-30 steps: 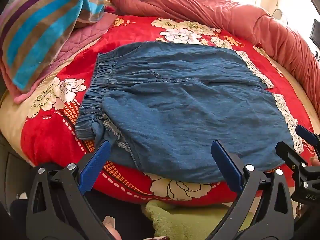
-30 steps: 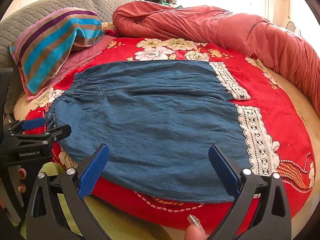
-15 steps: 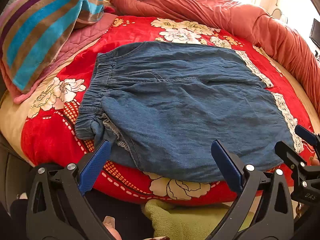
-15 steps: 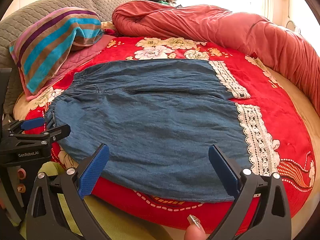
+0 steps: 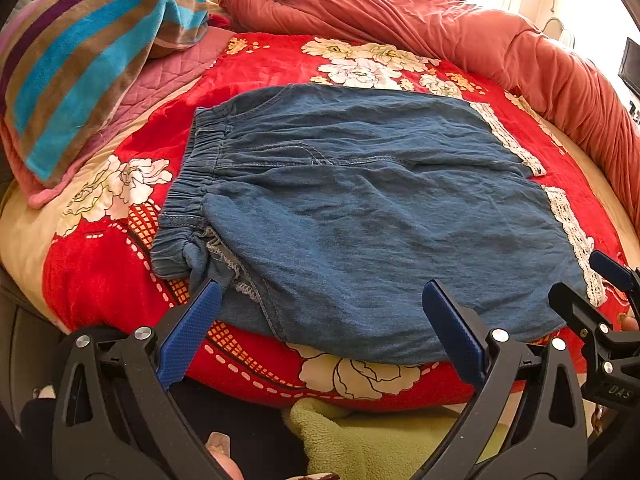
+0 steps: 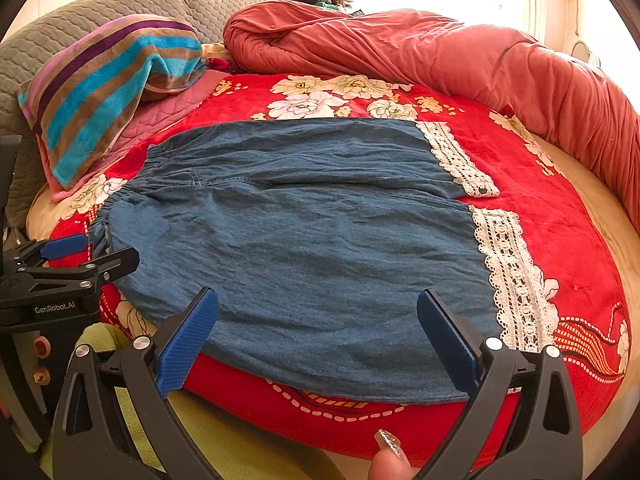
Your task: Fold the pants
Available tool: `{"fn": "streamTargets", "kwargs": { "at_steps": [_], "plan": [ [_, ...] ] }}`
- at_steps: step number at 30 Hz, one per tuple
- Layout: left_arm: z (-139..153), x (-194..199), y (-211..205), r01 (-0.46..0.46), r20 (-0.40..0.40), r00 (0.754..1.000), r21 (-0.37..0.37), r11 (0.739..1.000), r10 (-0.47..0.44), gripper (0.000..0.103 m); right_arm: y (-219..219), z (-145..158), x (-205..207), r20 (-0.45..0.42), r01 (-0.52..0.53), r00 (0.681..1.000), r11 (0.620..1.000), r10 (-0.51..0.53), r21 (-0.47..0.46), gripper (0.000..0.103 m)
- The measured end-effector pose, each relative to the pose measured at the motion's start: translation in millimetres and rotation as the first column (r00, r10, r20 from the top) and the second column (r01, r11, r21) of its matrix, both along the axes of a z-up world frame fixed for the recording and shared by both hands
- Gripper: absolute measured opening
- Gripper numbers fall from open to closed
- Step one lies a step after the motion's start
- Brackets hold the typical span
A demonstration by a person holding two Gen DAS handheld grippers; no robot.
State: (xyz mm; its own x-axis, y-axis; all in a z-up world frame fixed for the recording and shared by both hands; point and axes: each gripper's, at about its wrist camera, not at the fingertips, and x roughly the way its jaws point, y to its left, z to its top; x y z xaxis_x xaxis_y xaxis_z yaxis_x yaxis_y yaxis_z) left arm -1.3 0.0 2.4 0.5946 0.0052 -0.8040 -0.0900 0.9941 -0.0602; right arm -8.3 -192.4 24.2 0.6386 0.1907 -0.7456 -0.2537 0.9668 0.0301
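Note:
Blue denim pants (image 5: 360,216) (image 6: 300,240) with white lace hems (image 6: 508,272) lie flat on a red floral blanket (image 5: 100,280). Their elastic waistband (image 5: 192,184) is at the left, the legs point right. My left gripper (image 5: 320,320) hovers open at the near edge, close to the waistband corner. My right gripper (image 6: 318,328) hovers open over the near edge of the front leg, left of the lace hem. Nothing is between either pair of fingers. Each gripper shows in the other's view: the right gripper (image 5: 596,284) and the left gripper (image 6: 92,252).
A striped towel (image 5: 88,60) on a pink quilted pad (image 5: 160,92) lies at the back left. A rolled red duvet (image 6: 440,60) curves along the back and right. A green cloth (image 5: 380,440) hangs below the bed's near edge. A fingertip (image 6: 388,460) shows at the bottom.
Both views have shifted very slightly; the pants lie as before and both grippers stay open.

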Motion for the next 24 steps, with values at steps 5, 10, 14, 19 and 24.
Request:
{"fn": "streamTargets", "kwargs": {
  "at_steps": [5, 10, 14, 19, 24],
  "plan": [
    [0.7, 0.0, 0.0, 0.0, -0.001, 1.0, 0.0, 1.0, 0.0, 0.095, -0.3, -0.3, -0.9, 0.001, -0.001, 1.0, 1.0, 0.001, -0.001, 0.099],
    [0.9, -0.2, 0.0, 0.0, 0.001, 1.0, 0.001, 1.0, 0.0, 0.095, -0.2, -0.6, -0.4, 0.0, 0.0, 1.0, 1.0, 0.0, 0.0, 0.099],
    [1.1, 0.0, 0.5, -0.001, 0.001, 1.0, 0.001, 1.0, 0.001, 0.095, -1.4, -1.1, 0.2, -0.003, 0.004, 1.0, 1.0, -0.004, 0.002, 0.099],
    [1.3, -0.1, 0.5, 0.001, 0.001, 1.0, 0.0, 1.0, -0.001, 0.095, -2.7, -2.0, 0.7, -0.007, 0.005, 1.0, 1.0, -0.005, 0.002, 0.099],
    [2.1, 1.2, 2.1, -0.004, 0.001, 1.0, 0.002, 1.0, 0.004, 0.095, -0.7, -2.5, 4.1, -0.007, 0.0, 1.0, 1.0, 0.0, -0.004, 0.099]
  ]
}}
